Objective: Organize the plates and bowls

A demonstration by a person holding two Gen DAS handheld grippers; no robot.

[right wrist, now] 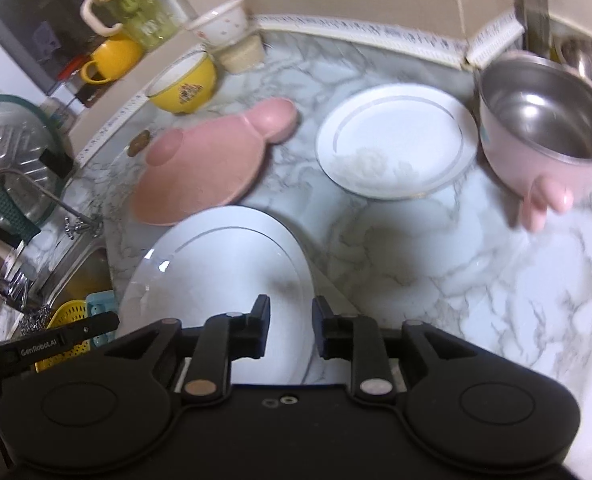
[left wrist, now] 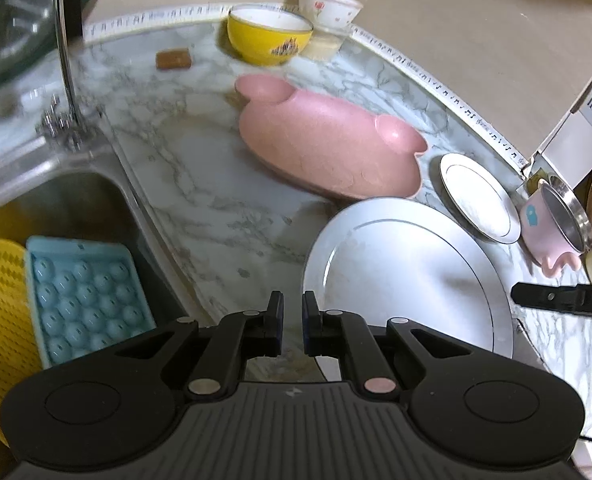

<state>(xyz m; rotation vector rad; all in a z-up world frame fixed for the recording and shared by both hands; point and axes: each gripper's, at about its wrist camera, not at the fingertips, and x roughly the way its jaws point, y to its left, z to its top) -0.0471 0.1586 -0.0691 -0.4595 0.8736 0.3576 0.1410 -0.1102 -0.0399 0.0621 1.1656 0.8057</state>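
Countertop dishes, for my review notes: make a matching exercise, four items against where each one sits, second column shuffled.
Items
1. yellow bowl
2. large white plate
3. small white plate
4. pink steel-lined bowl

Places
A. nearest the right gripper, under its jaws
B. far right, beside the small plate
C. near the back wall, beyond the pink plate
D. between the pink plate and the steel-lined bowl

Pairs: 1-C, 2-A, 3-D, 4-B
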